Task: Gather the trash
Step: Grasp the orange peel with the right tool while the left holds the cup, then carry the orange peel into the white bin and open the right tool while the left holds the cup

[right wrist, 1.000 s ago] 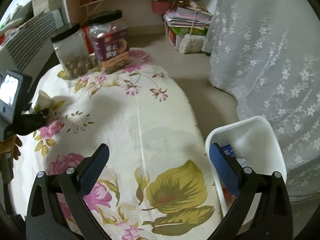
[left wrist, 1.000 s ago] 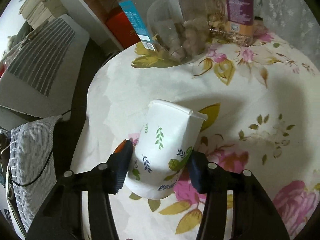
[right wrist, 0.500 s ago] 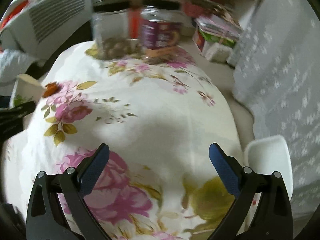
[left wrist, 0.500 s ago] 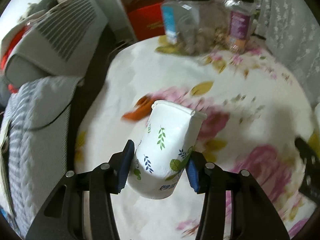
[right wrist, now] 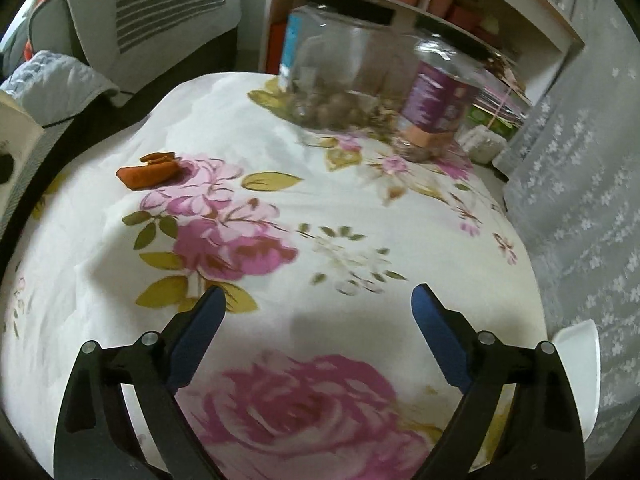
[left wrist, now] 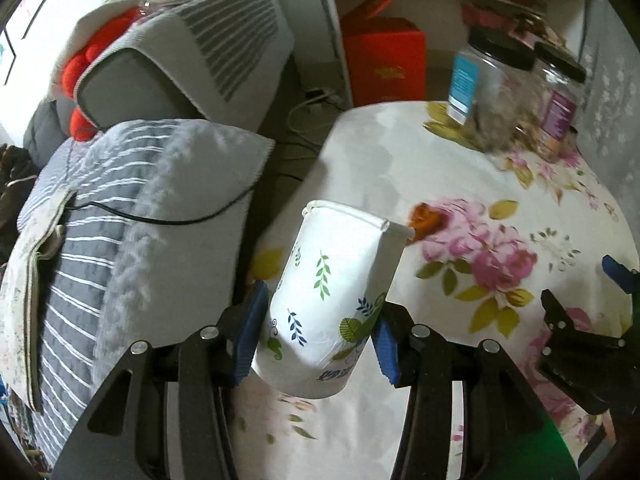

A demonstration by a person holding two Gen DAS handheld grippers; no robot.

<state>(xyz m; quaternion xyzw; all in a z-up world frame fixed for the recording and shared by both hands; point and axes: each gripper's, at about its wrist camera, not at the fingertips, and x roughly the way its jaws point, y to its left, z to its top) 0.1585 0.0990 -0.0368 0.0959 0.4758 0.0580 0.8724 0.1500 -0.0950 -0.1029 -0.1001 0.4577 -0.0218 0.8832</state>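
Paper cup point(left wrist: 332, 304), leaf-printed, clamped between left gripper point(left wrist: 316, 336) pads, lifted over table edge | right gripper point(right wrist: 318, 328) jaws wide, just narrowing, nothing between | orange peel point(right wrist: 149, 172) on floral tablecloth point(right wrist: 360, 208) | two jars point(right wrist: 340, 80) beyond

Both wrist views look steeply down, close over the flowered table point(right wrist: 320, 184), sharing its jars point(left wrist: 492, 92).

Peel point(right wrist: 149, 174) left of jars point(right wrist: 340, 76)
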